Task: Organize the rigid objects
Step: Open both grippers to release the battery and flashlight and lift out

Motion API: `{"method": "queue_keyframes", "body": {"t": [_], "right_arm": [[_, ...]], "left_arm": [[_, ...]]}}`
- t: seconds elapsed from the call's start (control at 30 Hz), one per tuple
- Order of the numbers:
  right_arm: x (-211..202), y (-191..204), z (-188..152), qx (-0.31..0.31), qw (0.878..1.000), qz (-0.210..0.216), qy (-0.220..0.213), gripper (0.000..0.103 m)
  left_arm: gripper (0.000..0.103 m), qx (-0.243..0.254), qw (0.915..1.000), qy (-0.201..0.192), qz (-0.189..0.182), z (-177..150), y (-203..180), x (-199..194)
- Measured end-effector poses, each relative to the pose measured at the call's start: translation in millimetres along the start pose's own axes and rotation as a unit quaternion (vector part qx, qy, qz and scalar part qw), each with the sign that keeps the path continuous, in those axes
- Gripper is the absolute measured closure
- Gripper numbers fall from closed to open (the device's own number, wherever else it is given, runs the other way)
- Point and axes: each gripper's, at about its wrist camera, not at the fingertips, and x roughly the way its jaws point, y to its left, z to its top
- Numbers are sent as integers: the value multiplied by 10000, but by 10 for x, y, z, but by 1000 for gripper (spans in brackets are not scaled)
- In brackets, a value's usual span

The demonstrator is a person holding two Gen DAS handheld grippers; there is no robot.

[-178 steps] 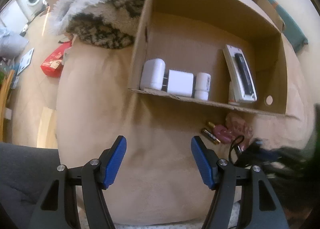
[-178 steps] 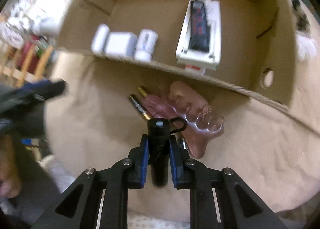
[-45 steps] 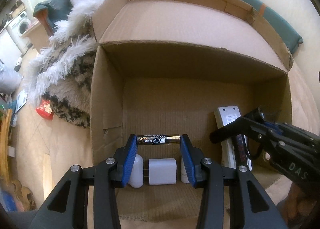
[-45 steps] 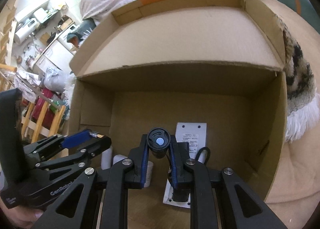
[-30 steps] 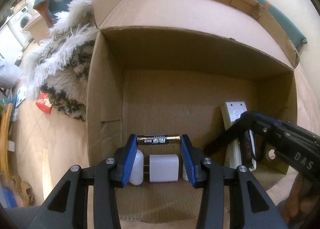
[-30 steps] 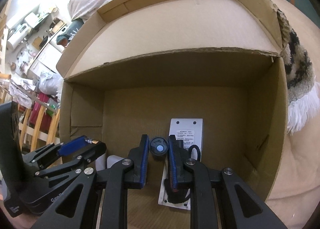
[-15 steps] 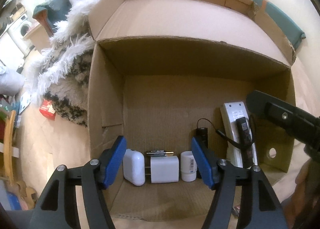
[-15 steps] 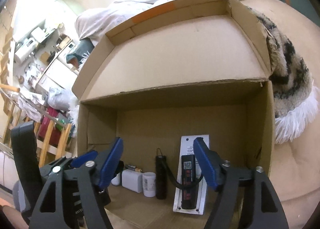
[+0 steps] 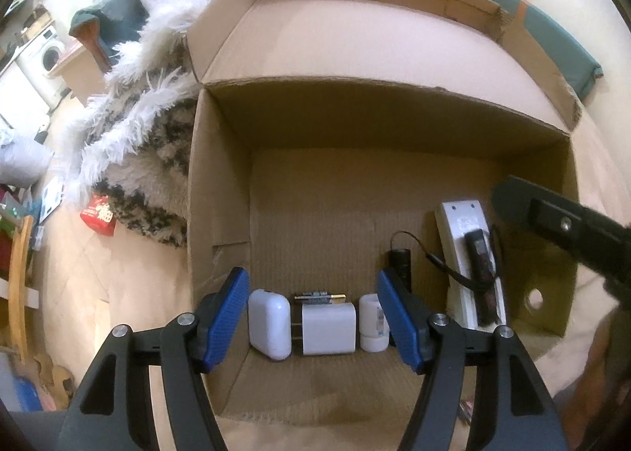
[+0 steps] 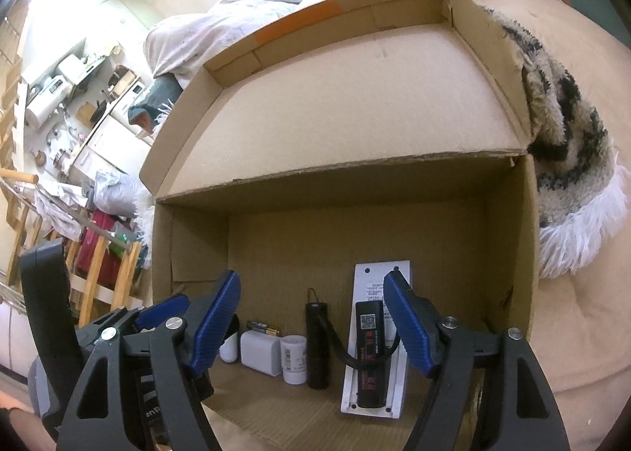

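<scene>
So far we have a tidy row along the near wall of the open brown cardboard box (image 9: pixel 221 182): white rounded charger (image 9: pixel 269 324), gold-tipped black battery (image 9: pixel 319 296), white square plug adapter (image 9: pixel 328 328), small white cylinder (image 9: pixel 372 322), black flashlight (image 10: pixel 317 344) and white power strip (image 10: pixel 376 336) carrying a black stick. The left gripper (image 9: pixel 311 319) and right gripper (image 10: pixel 311 328) hold nothing, jaws well apart. What remains outside we cannot tell. Only the right view shows the flashlight whole (the left pad hides part).
</scene>
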Motion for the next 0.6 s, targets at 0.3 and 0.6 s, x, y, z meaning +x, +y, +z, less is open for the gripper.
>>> {"method": "queue_keyframes", "body": {"t": [0.3, 0.6], "right_arm": [[-329, 11, -35, 7, 9998, -5, -188, 24], [-721, 66, -258, 44, 9996, -21, -287, 24]], "left_arm": [[39, -205, 9995, -238, -4, 10, 112, -438], [39, -290, 9989, -379, -28, -202, 126, -758]]}}
